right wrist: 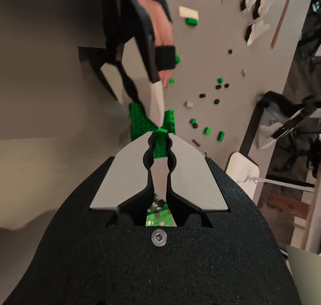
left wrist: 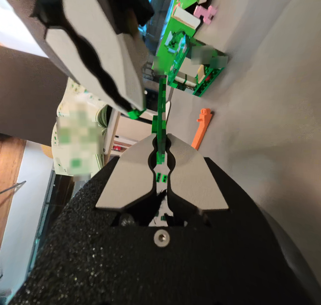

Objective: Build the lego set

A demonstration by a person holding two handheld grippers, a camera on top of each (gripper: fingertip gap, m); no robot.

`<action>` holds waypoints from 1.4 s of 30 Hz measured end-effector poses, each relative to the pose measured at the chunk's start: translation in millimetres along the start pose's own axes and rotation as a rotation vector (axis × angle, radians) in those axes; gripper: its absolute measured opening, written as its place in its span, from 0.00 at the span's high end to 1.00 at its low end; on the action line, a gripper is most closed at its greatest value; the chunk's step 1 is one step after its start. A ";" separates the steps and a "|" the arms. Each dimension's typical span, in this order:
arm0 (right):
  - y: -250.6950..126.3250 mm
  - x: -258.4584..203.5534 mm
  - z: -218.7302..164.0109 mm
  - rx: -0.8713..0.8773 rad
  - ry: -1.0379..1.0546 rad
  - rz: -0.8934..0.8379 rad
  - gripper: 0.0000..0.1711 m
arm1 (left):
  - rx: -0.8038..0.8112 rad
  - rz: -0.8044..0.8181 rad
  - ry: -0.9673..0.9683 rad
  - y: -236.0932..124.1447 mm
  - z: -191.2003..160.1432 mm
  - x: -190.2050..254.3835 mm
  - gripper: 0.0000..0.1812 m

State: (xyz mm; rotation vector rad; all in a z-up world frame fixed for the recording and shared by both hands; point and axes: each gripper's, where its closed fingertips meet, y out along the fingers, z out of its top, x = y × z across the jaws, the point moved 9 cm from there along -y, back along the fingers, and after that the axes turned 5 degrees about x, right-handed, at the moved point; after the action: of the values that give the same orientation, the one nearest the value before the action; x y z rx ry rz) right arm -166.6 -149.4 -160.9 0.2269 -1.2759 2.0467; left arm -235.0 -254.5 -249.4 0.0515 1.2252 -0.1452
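Observation:
My left gripper (left wrist: pixel 161 137) is shut on a green plate assembly (left wrist: pixel 161 109), seen edge-on and held upright off the grey table. The right gripper (left wrist: pixel 137 111) reaches in from the upper left, shut on a small green brick (left wrist: pixel 133 114) just left of the plate's face. In the right wrist view, my right gripper (right wrist: pixel 160 135) pinches that small green brick (right wrist: pixel 161 131) at its tips, right against the studded green plate (right wrist: pixel 139 123). The left gripper's fingers (right wrist: pixel 157 104) clamp the plate from above, with a person's hand (right wrist: pixel 160 29) behind.
An orange brick separator (left wrist: pixel 202 128), a green set box (left wrist: pixel 177 36) and a pink piece (left wrist: pixel 205 14) lie on the table (left wrist: pixel 260 140). Several loose green and dark bricks (right wrist: pixel 206 130) are scattered to the right. An instruction booklet (left wrist: pixel 78 140) lies left.

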 end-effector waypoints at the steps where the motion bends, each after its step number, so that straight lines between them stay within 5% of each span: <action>1: -0.5 -7.7 -2.1 -0.001 0.004 0.008 0.94 | 0.017 0.007 0.017 -0.7 2.5 0.6 0.97; 7: -8.3 -23.9 -10.5 0.071 0.209 0.019 0.92 | 0.095 0.034 0.088 -4.4 11.8 2.9 0.97; 14: -22.1 -27.1 -24.6 0.352 0.544 0.173 0.90 | 0.215 0.027 0.166 -10.2 22.3 6.7 0.97; 28: -16.6 -39.1 -19.0 0.278 0.386 0.215 0.96 | 0.262 0.015 0.183 -11.7 27.4 8.6 0.97; 33: -23.3 -43.7 -8.2 0.082 0.121 -0.127 0.96 | 0.144 0.012 0.098 -5.4 18.9 3.2 0.97; 38: -18.9 -58.6 -0.8 -0.271 -0.500 -0.484 0.96 | 0.078 -0.021 0.046 -0.8 14.7 3.5 0.97; 42: -13.5 -73.5 1.7 -0.342 -0.923 -0.575 0.96 | 0.040 -0.058 0.003 2.1 11.0 4.1 0.97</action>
State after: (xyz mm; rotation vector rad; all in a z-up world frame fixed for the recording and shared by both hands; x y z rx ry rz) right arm -104.0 -181.8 -186.1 1.3108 -1.7776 1.1938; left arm -223.1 -254.0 -249.6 0.0515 1.2274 -0.2203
